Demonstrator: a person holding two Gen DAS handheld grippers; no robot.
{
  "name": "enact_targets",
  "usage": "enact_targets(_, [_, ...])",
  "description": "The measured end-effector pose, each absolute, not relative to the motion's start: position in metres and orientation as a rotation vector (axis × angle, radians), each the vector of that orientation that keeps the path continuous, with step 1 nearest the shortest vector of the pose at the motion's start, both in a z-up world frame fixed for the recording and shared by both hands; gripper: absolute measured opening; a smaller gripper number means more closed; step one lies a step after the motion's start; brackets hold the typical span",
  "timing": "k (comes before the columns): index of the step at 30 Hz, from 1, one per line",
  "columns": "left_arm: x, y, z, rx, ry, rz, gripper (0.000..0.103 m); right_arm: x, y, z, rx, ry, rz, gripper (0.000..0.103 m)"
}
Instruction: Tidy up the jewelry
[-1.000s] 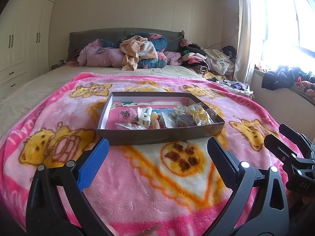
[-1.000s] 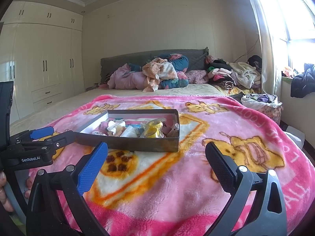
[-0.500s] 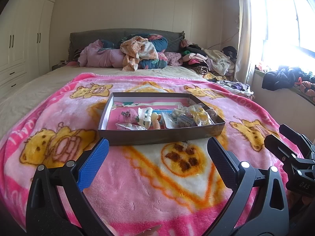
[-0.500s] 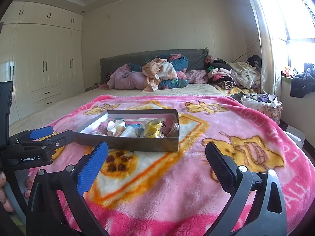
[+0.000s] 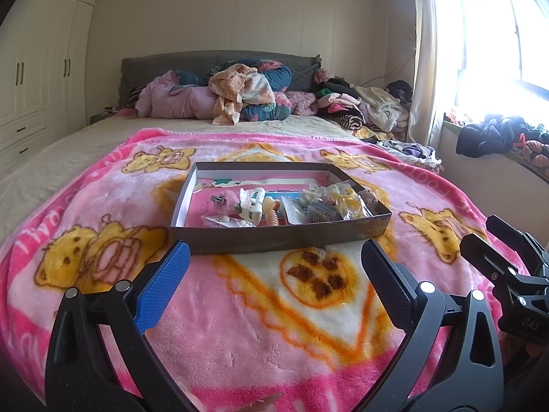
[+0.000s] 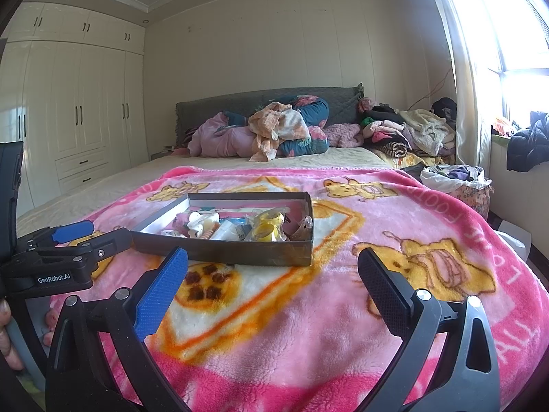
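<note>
— Near the box (image 5: 281, 237) on the blanket (image 5: 240, 309): sorted or not?
— Jewelry (image 5: 291, 202) lies heaped inside, perhaps bagged; could be either. Left gripper (image 5: 274, 267) and right gripper (image 6: 272, 274) hover short of it, both spread wide, empty.

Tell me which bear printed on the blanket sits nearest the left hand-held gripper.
The big yellow bear at the blanket's near-left, just beyond the left hand-held gripper; the other bears lie farther off.

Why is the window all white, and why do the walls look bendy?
Left wrist view: sunlight overexposes the window, washing out the panes. Right wrist view: the same glare at the window; the fisheye lens curves the wardrobe and darkens the corners. The box on the blanket stays sharp.
</note>
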State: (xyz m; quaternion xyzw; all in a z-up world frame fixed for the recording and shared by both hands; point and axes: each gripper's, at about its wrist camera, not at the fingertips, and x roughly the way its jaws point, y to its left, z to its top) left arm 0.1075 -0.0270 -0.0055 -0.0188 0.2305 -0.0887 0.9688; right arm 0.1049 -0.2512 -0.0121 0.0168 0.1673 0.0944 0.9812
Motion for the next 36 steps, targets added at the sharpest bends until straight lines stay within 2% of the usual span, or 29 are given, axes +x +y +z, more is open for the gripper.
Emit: enact_targets(36, [0.1127, -0.0206, -0.0079, -0.040, 0.485, -0.165, 0.092, 0.1042, -0.2502, -0.0129, 0.030, 0.335, 0.191, 0.097])
